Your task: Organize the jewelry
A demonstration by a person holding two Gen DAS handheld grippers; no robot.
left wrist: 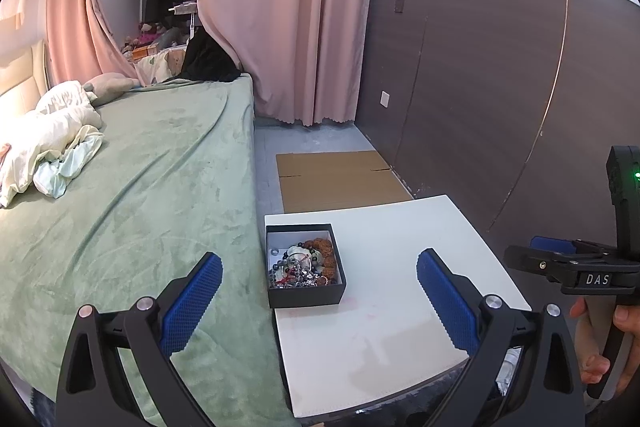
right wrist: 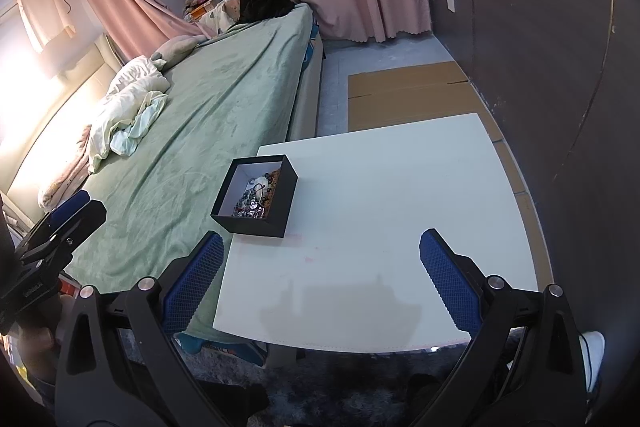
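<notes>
A black open box [left wrist: 306, 297] with a white inside stands at the left edge of a white table [left wrist: 400, 307]. It holds a tangled pile of jewelry [left wrist: 306, 265]: bead bracelets, chains and a brown bead string. The box also shows in the right wrist view [right wrist: 260, 223], with the jewelry [right wrist: 258, 197] inside. My left gripper [left wrist: 320, 273] is open and empty, held above the table's near left part, short of the box. My right gripper [right wrist: 322, 253] is open and empty above the table's near edge. The right gripper's body shows at the far right of the left wrist view.
A bed with a green blanket [left wrist: 132, 187] lies against the table's left side, with crumpled pale bedding [left wrist: 52, 139] on it. Flat cardboard [left wrist: 340, 179] lies on the floor beyond the table. A dark panelled wall [left wrist: 500, 87] runs on the right. Pink curtains [left wrist: 280, 7] hang at the back.
</notes>
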